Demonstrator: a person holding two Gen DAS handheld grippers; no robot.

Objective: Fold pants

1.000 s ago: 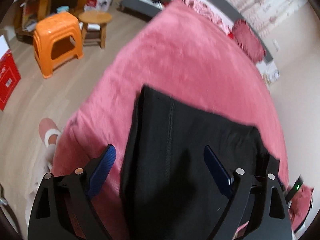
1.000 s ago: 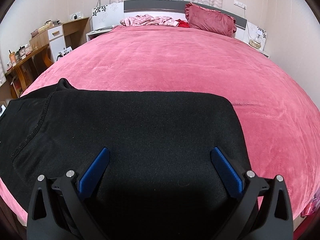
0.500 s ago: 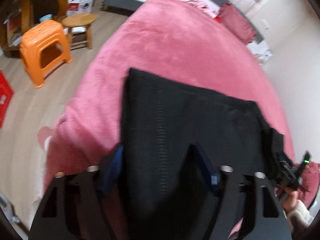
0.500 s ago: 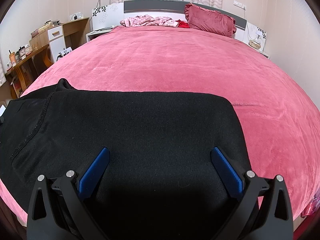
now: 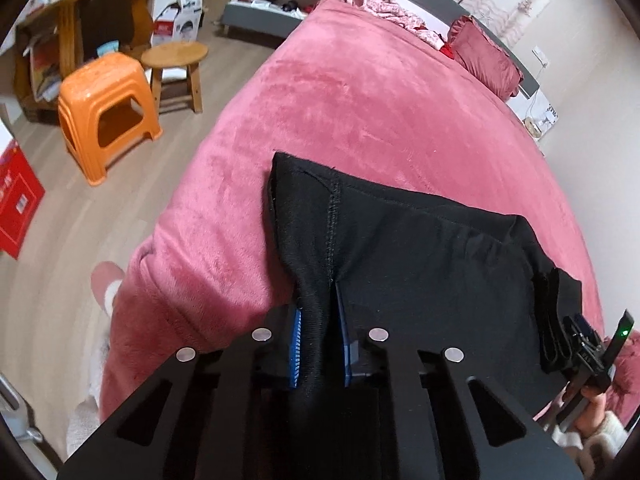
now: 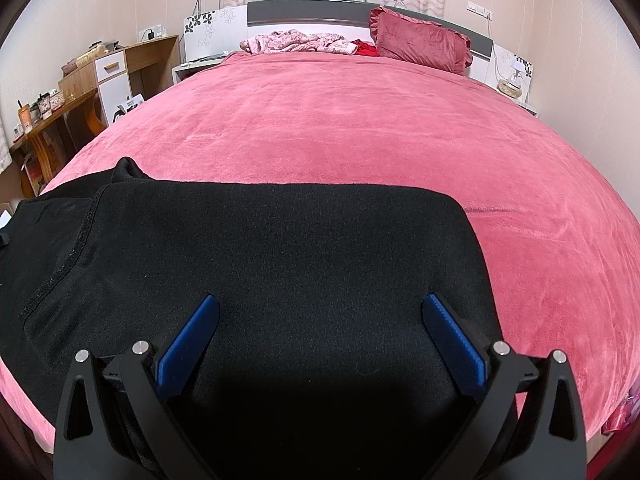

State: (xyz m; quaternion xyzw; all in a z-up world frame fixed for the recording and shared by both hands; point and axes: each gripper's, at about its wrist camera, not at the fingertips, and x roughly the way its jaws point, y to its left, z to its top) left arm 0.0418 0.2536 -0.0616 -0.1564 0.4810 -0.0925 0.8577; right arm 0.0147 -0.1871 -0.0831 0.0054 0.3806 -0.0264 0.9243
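Two grippers, one grasp so far. Left gripper [image 5: 318,308]: pinched narrow on a bunched edge of the black pants [image 5: 420,248] beside the seam, at the near side of the pink bed cover [image 5: 360,112]. Right gripper [image 6: 320,300]: spread wide over flat cloth, gripping nothing. Likely mid-grasp ahead of a fold; next calls for closing the right on its edge, then lifting both together. Only from the left wrist: puckered seam, orange stool [image 5: 108,108] on the floor. Only from the right: pillow [image 6: 420,44] at the headboard.
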